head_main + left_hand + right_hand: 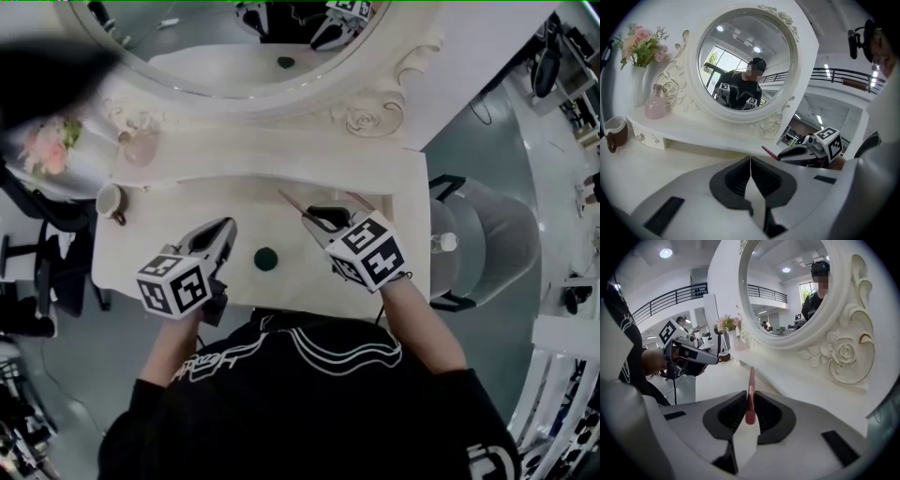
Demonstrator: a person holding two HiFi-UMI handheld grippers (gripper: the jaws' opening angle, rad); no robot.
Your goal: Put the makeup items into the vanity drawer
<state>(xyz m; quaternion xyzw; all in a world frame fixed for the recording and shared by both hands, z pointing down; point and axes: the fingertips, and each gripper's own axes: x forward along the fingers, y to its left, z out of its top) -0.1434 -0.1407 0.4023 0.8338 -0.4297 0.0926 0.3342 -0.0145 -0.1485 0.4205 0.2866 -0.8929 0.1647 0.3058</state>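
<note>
While your right gripper (749, 401) clamps the pink stick (751, 377), hold it steady; left gripper (750, 161), jaws together w/ nothing between, prob. should open the drawer (647, 138) first.

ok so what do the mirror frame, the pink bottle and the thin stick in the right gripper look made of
The mirror frame: matte cream, raised rose and scroll relief; painted wood or moulded resin.
The pink bottle: probably glass, translucent and glossy.
The thin stick: smooth reddish-brown with slight sheen; lacquered wood or plastic, can't tell.
</note>
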